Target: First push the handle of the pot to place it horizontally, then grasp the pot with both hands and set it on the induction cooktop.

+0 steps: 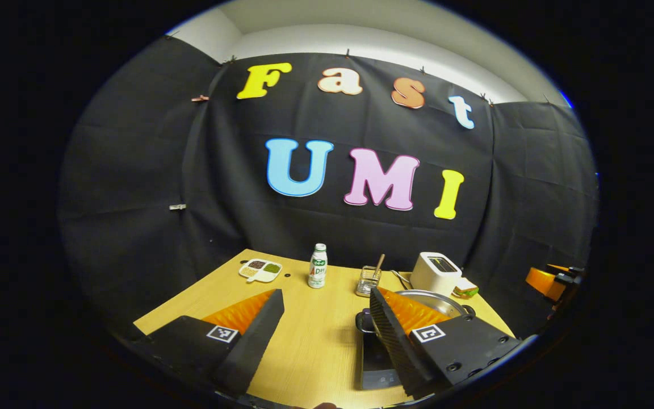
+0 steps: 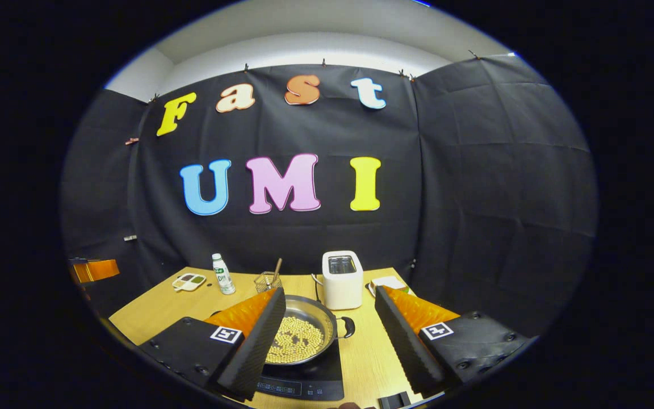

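**Hovering over a pot already seated on the cooktop**

Task state: the pot [image 2: 300, 336], loaded with small pale beans, is seen sitting on the black induction cooktop [image 2: 304, 382] at the near edge of the wooden table [image 2: 151, 309]. One loop handle [image 2: 348, 326] is seen on its right side, lying roughly level. The placement step is judged done or all but done.

Left gripper [image 1: 327, 335]: jaws spread wide, nothing held, raised above the table left of the pot [image 1: 432, 301]. Right gripper [image 2: 330, 335]: jaws likewise spread wide and empty; the pot is seen between its fingers but no contact is made.

Farther back: a white toaster [image 2: 342, 278], a small drink bottle [image 2: 223, 274], a wire basket [image 2: 267, 280] with a stick in it, and a divided dish [image 2: 189, 281] at the far left.

Next move: only a check that the pot is centred on the cooktop is called for; if not, both handles need to be gripped before any shift, or the beans could be spilled.
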### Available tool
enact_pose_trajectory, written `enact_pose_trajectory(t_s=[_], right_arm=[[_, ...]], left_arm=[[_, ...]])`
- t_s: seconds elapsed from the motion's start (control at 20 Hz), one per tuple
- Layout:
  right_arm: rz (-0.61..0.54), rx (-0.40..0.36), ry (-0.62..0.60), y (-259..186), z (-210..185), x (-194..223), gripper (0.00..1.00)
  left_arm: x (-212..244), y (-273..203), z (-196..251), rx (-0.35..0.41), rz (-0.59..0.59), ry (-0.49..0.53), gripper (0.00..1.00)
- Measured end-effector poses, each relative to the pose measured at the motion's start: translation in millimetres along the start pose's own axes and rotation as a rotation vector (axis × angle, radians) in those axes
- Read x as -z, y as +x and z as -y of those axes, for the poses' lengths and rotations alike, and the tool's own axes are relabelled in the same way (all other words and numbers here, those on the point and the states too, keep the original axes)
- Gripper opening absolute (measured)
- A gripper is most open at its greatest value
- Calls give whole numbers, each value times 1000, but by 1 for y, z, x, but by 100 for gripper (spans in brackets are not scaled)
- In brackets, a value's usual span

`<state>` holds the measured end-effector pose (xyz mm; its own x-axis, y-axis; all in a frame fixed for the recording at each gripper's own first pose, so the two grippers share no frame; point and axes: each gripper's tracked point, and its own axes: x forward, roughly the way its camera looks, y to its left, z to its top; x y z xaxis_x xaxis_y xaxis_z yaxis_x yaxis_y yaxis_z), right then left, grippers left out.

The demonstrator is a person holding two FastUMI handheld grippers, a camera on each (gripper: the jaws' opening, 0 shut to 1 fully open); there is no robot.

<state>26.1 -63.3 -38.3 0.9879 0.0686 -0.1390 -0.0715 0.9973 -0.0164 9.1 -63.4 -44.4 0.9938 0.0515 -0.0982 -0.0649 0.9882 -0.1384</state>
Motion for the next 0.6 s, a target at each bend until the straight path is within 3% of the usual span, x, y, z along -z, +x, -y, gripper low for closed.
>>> enact_pose_trajectory(t_s=[0.25,0.6], right_arm=[[93,35,-50,-32,11,-3,99],[3,32,-11,-39,8,26,98]], left_arm=[[40,-28,-33,-99,-44,-12,96],[52,-46,-19,-85,-18,4,95]])
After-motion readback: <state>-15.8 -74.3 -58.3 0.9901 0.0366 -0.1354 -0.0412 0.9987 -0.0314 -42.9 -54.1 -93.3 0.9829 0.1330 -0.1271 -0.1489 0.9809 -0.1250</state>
